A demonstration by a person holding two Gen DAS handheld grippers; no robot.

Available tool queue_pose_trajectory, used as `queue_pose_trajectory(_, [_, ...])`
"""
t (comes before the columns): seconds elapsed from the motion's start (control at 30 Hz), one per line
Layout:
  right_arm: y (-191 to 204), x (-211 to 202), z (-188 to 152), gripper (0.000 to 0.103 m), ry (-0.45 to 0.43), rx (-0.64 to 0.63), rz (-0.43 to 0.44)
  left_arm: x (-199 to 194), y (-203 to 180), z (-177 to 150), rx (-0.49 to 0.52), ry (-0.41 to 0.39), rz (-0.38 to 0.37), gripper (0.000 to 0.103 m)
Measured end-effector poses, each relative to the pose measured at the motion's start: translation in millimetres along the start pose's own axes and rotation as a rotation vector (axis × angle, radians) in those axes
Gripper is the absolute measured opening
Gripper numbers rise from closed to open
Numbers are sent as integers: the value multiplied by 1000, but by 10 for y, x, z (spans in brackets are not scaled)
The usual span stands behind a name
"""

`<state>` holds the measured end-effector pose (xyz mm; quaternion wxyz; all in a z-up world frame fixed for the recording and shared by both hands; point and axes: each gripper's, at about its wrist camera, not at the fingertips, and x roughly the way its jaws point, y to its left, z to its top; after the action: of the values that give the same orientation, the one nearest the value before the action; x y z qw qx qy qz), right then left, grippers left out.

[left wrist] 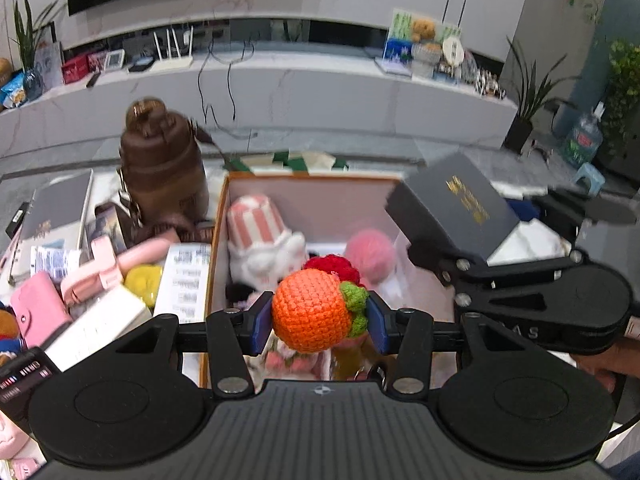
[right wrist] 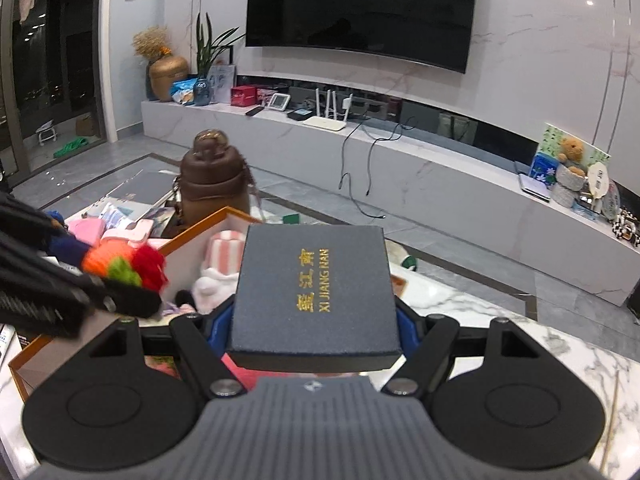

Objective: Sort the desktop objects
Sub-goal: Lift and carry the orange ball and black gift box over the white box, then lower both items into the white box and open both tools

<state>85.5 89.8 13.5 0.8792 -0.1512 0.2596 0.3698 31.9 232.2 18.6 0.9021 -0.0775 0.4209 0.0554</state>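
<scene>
Carrying both loads over the orange-rimmed box (left wrist: 219,240), we note the left hand-held gripper (left wrist: 318,318) clamped on the crocheted orange (left wrist: 310,314) and the right hand-held gripper (right wrist: 316,320) clamped on the dark gift box (right wrist: 316,288); converging, they could collide.

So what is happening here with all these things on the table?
A person is sorting a cluttered desktop with two handheld tools. The left tool is shut on an orange crocheted fruit, held over an open box that already contains soft toys. The right tool grips a dark grey gift box with gold lettering, beside the same open box. A brown bottle stands behind, among pink items and papers on the marble table.
</scene>
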Motion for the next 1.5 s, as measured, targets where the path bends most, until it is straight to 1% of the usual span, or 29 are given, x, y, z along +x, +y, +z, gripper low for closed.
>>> queue_pose_trajectory(0.17, [109,166,-25,77,24,-30,-10,166,-1,-127,30,57,22,55])
queue_pose_trajectory(0.23, [126,249,-38,77,38,-29,3,236,10,-178,31,86,21,55])
queue_pose_trajectory(0.37, [224,382,-53,77,55,-73,0,340,-6,-268,49,125,26,55])
queue_pose_trajectory(0.53, [228,501,-92,77,86,-72,-5,455,-45,-369,73,165,19,55])
queue_pose_trajectory(0.97, [270,748,-130,77,132,-107,-44,594,-51,-412,80,196,10,55])
queue_pose_trajectory(1.23, [225,821,-116,77,172,-83,-49,597,-94,-423,101,194,27,55])
queue_pose_trajectory(1.37, [254,834,-116,78,181,-99,-57,612,-127,-424,109,198,32,64])
queue_pose_trajectory(1.43, [268,828,-124,80,179,-108,-67,628,-147,-423,114,203,31,69])
queue_pose_trajectory(1.5, [269,810,-127,83,170,-107,-68,650,-180,-426,124,217,36,82])
